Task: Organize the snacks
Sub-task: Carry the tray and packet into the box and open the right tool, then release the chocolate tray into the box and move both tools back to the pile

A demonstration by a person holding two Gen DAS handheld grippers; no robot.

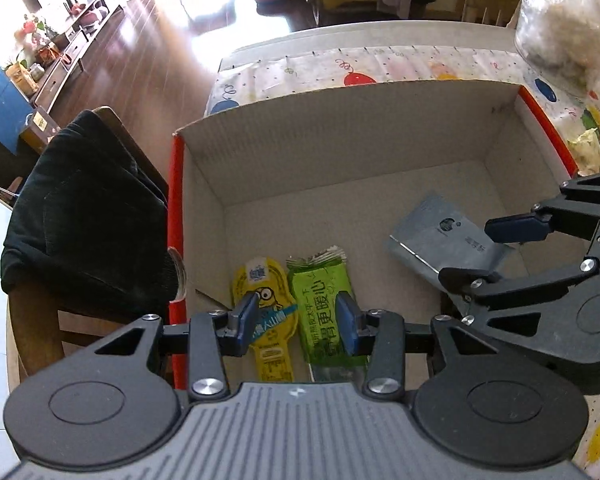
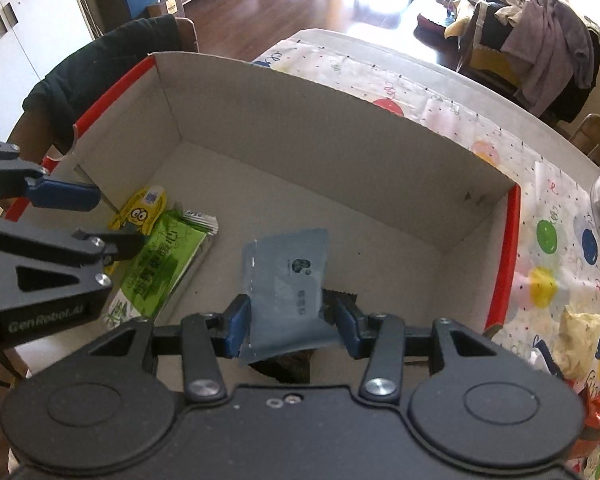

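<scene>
An open cardboard box (image 1: 340, 92) (image 2: 300, 80) with red outer sides stands on the table. On its floor at the near left lie a yellow cartoon packet (image 1: 266, 280) (image 2: 144, 206) and a green packet (image 1: 320, 280) (image 2: 168, 256), flat and side by side. My left gripper (image 1: 296, 316) (image 2: 118, 218) hangs just above them, jaws apart and pressing on nothing. My right gripper (image 2: 294, 326) (image 1: 468, 252) is shut on a grey-blue packet (image 2: 288, 276) (image 1: 440, 236), which bows between the pads low inside the box. A dark serrated wrapper (image 2: 340, 298) shows beneath it.
A balloon-print cloth (image 1: 340, 66) covers the table around the box. A clear bag (image 1: 560, 36) sits at the far right. Loose wrappers (image 2: 580, 332) lie right of the box. A chair draped in black cloth (image 1: 88, 208) stands to the left.
</scene>
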